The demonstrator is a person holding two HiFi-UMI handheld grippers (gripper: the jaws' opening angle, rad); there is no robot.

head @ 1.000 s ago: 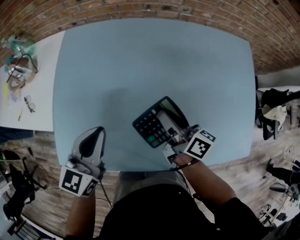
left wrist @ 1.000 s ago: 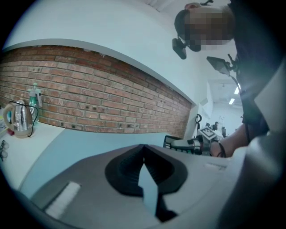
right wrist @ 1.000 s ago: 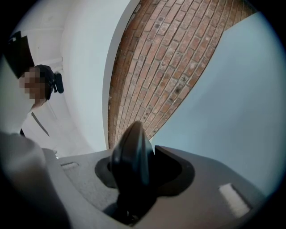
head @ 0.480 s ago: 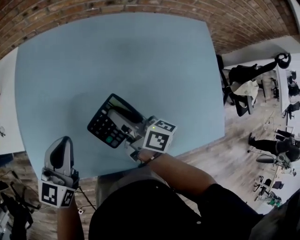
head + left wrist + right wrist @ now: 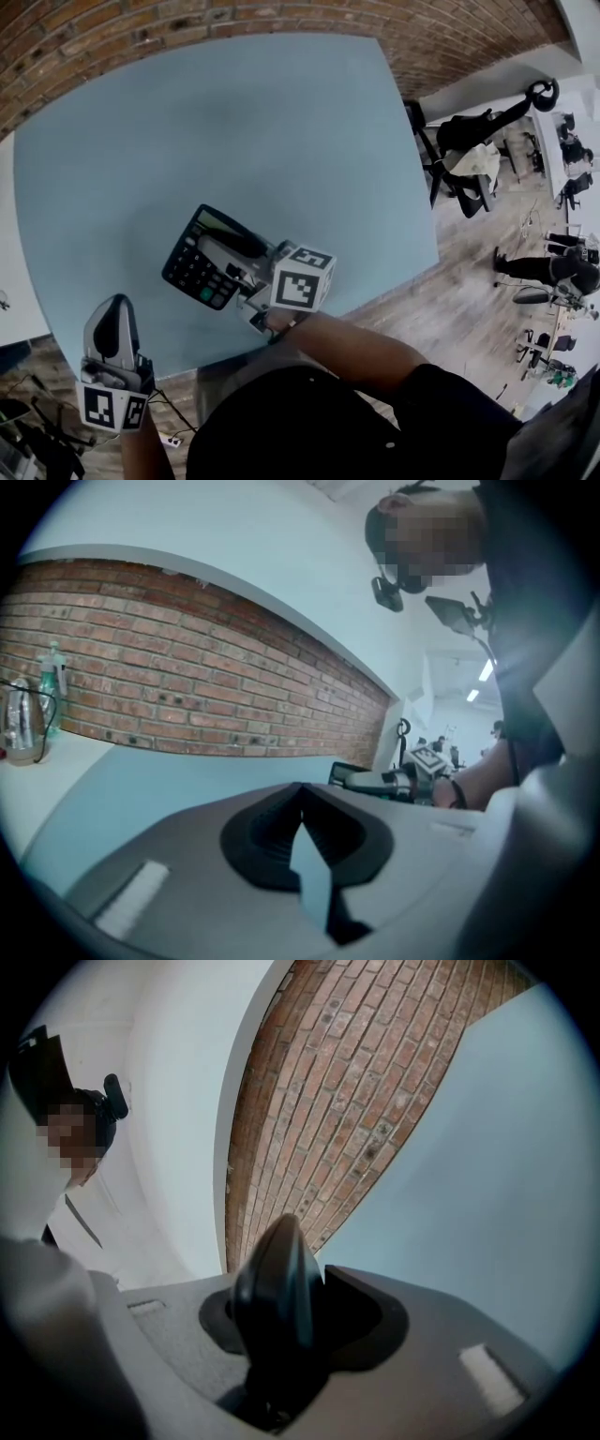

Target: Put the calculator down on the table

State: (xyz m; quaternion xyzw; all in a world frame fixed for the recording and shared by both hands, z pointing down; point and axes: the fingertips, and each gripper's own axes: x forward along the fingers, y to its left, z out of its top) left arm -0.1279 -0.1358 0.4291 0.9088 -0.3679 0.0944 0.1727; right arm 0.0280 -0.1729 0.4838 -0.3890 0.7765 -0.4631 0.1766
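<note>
Not done yet, as far as I can see. The calculator [image 5: 202, 262] is clamped in the right gripper [image 5: 234, 248]. In the right gripper view the dark slab sits edge-on right between the jaws, and they're squeezed onto it, so nothing has been let go. From the head view it's over the table [image 5: 281, 122], close to the front edge where the person stands and a bit toward the left corner, keys and screen facing up and out. It looks tipped rather than lying flat. I honestly can't tell if its lower edge is touching the tabletop or hanging just above it, since there's no clear shadow gap either way. The left gripper [image 5: 111, 323] sits down by the front left corner, jaws pinched together with nothing in them, well apart from the calculator and not helping. So the carrying part looks finished and the spot seems fine. My guess at what's left is to lay it flat on the blue top, loosen the jaws and back the right gripper off without dragging it.
</note>
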